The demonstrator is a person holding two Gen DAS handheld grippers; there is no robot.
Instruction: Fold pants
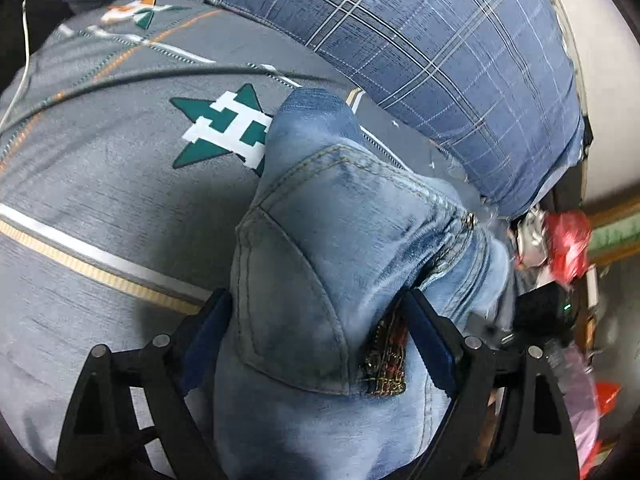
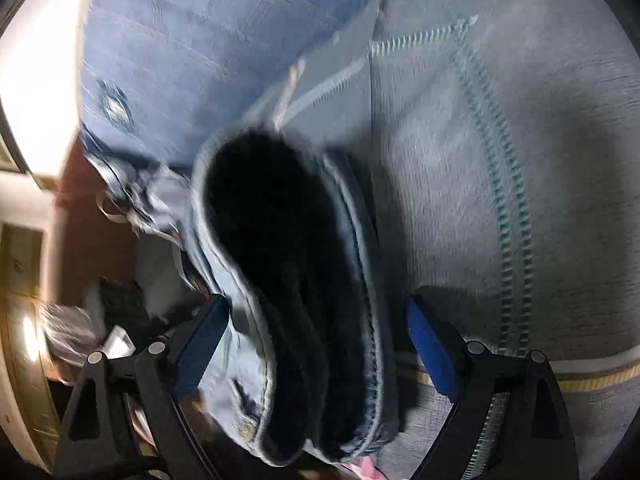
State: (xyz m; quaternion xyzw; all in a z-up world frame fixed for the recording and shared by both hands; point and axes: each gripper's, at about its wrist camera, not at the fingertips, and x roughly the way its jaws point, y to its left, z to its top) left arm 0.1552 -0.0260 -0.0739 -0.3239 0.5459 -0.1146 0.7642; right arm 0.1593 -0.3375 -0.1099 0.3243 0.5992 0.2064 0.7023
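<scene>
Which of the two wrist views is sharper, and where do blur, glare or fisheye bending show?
Left wrist view: sharper, stitching on the jeans is crisp; blur only at the red bag; the plaid pillow bows. Right wrist view: motion-smeared throughout, the jeans' opening is near black, the wall is glared out.

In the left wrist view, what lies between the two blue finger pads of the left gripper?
The jeans fill the gap in the left wrist view: a back pocket panel with its stitched seam, bunched between the pads of the left gripper.
</scene>
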